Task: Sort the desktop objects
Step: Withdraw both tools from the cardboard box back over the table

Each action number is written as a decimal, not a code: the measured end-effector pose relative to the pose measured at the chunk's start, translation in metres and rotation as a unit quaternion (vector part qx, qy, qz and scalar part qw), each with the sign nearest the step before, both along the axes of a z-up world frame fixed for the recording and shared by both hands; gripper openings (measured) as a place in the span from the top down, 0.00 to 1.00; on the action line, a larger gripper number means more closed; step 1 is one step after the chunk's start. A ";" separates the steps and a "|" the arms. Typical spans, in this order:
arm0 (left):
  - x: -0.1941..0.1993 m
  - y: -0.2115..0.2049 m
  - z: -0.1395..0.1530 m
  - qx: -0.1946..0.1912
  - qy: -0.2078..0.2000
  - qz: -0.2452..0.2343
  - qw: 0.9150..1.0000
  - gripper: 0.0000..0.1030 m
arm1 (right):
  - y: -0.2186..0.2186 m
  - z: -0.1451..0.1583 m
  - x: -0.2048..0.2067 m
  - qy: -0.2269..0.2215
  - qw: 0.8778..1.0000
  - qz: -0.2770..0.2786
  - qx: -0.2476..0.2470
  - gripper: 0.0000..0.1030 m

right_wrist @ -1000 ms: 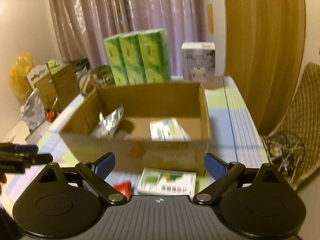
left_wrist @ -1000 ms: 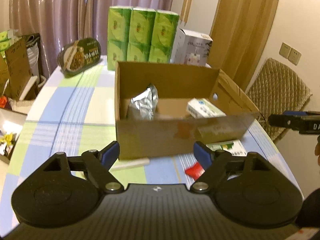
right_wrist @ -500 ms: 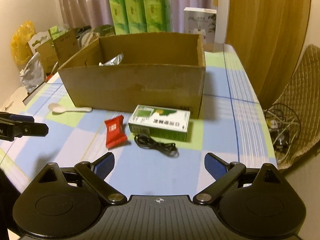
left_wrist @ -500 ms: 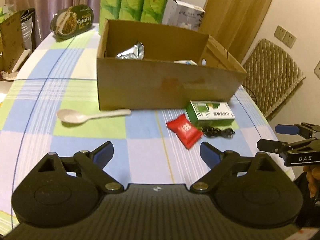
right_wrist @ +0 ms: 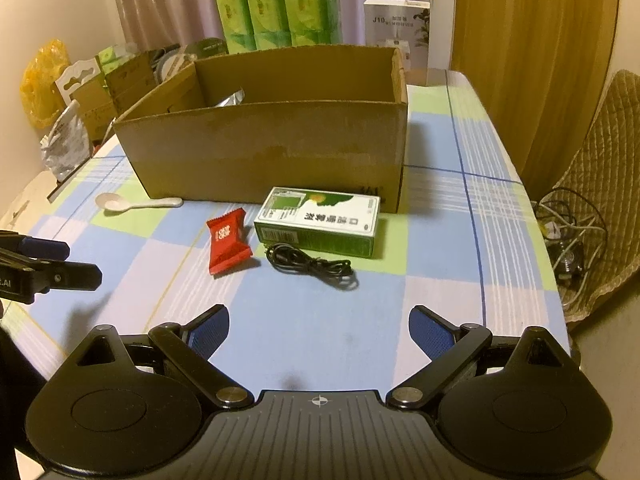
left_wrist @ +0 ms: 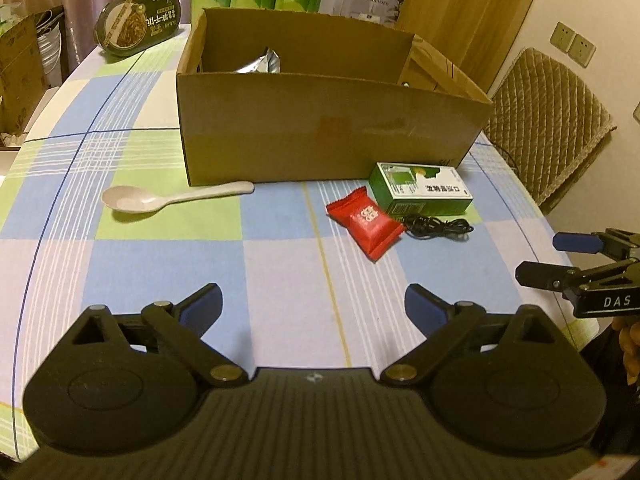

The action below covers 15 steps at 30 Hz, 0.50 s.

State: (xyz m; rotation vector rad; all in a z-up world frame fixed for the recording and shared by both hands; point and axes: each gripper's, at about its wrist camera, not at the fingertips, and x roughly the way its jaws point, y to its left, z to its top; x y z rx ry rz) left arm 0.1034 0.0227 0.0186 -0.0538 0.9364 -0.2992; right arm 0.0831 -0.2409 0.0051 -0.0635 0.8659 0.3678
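A brown cardboard box (left_wrist: 328, 128) (right_wrist: 272, 148) stands on the checked tablecloth, with a silver foil pouch (left_wrist: 258, 62) inside. In front of it lie a white spoon (left_wrist: 168, 198) (right_wrist: 132, 203), a red candy packet (left_wrist: 365, 221) (right_wrist: 227, 241), a green medicine box (left_wrist: 420, 193) (right_wrist: 320, 220) and a coiled black cable (left_wrist: 436, 227) (right_wrist: 312, 266). My left gripper (left_wrist: 312, 306) is open and empty, above the table in front of the candy. My right gripper (right_wrist: 318, 330) is open and empty, in front of the cable; it also shows at the right edge of the left wrist view (left_wrist: 560, 256).
Green tissue packs (right_wrist: 278, 12), a white carton (right_wrist: 396, 26) and a dark food tub (left_wrist: 138, 22) stand behind the box. A quilted chair (left_wrist: 548, 120) with tangled wires (right_wrist: 568, 232) is at the right. Boxes and bags (right_wrist: 80, 92) crowd the left.
Both grippers have pulled back from the box and lowered toward the near table edge. The spoon, candy, medicine box and cable have come into full view. Both grippers stay open.
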 end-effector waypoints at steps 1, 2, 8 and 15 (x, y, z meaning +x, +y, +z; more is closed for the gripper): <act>0.000 -0.001 -0.001 0.002 0.001 -0.001 1.000 0.07 | -0.001 -0.001 0.000 0.001 1.000 -0.001 0.000 0.09; 0.000 -0.001 -0.001 0.004 0.001 -0.002 1.000 0.07 | -0.001 -0.002 0.000 0.003 1.000 -0.001 0.000 0.09; 0.000 -0.004 -0.006 0.009 0.005 -0.005 1.000 0.07 | -0.005 -0.008 0.002 0.009 1.000 -0.003 -0.001 0.09; 0.002 -0.006 -0.011 0.007 0.009 -0.009 1.000 0.07 | -0.006 -0.012 0.011 0.006 1.000 0.007 -0.008 0.09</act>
